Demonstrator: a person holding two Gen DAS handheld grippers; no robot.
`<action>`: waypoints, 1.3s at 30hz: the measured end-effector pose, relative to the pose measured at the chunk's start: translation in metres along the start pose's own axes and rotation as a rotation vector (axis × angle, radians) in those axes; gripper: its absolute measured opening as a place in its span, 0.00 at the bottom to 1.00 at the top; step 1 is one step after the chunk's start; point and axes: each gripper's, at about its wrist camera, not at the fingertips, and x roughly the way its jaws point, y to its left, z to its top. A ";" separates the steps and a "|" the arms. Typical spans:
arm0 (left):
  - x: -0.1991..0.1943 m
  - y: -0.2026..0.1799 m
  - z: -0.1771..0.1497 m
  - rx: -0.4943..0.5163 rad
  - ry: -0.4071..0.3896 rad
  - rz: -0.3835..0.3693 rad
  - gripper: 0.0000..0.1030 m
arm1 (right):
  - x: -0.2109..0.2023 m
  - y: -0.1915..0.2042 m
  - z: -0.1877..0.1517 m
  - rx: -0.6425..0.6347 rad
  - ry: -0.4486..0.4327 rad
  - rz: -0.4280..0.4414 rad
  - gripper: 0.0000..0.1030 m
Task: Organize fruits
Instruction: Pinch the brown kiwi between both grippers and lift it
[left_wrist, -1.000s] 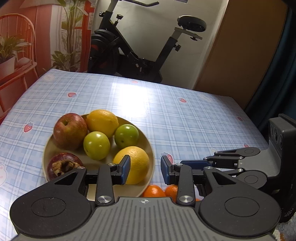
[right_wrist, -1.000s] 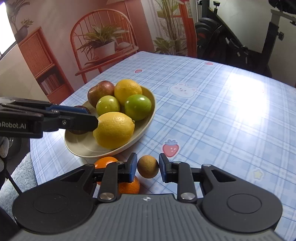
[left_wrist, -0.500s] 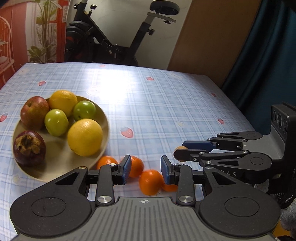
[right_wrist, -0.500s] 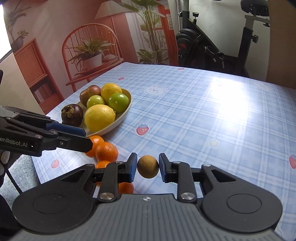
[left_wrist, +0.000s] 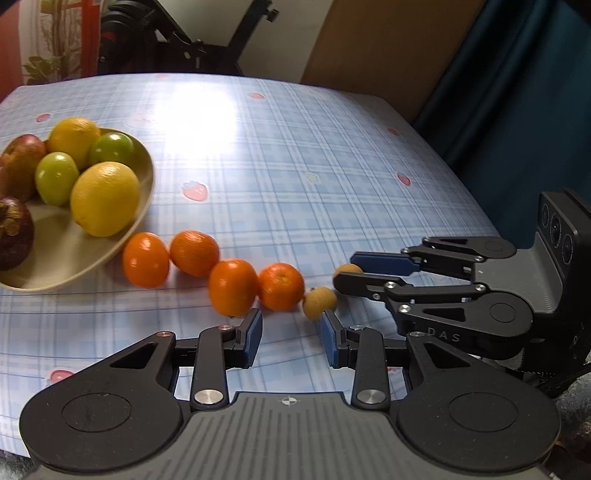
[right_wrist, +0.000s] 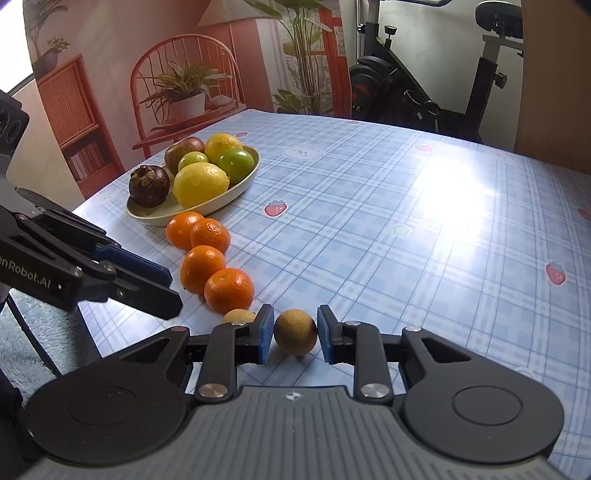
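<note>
My right gripper (right_wrist: 295, 334) is shut on a small brown round fruit (right_wrist: 295, 331), low over the checked tablecloth at the near end of a row of several tangerines (right_wrist: 229, 290). A second small brown fruit (left_wrist: 319, 302) lies on the cloth beside the last tangerine (left_wrist: 280, 286). My left gripper (left_wrist: 291, 339) hovers just short of that fruit, open, with nothing between its blue pads. From the left wrist view the right gripper (left_wrist: 347, 275) comes in from the right with its fruit (left_wrist: 349, 268) partly hidden by the fingers.
A beige bowl (right_wrist: 236, 192) at the far end of the row holds lemons, green fruits, an apple and a dark mangosteen (right_wrist: 149, 185). The table's near edge runs close behind both grippers. An exercise bike (right_wrist: 424, 96) and a red chair (right_wrist: 184, 74) stand beyond the table.
Both grippers have drawn back from the bowl along the row of tangerines to its near end. The right one kept hold of the brown fruit and now sits lower over the cloth.
</note>
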 end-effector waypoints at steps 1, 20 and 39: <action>0.003 -0.001 -0.001 0.000 0.015 -0.010 0.36 | 0.001 0.001 0.000 0.001 0.000 0.007 0.27; 0.036 -0.010 0.005 0.042 0.087 -0.046 0.36 | -0.003 -0.005 -0.003 0.037 0.007 0.069 0.27; 0.057 -0.016 0.015 0.071 0.093 -0.056 0.28 | -0.010 -0.023 -0.005 0.095 -0.004 0.040 0.27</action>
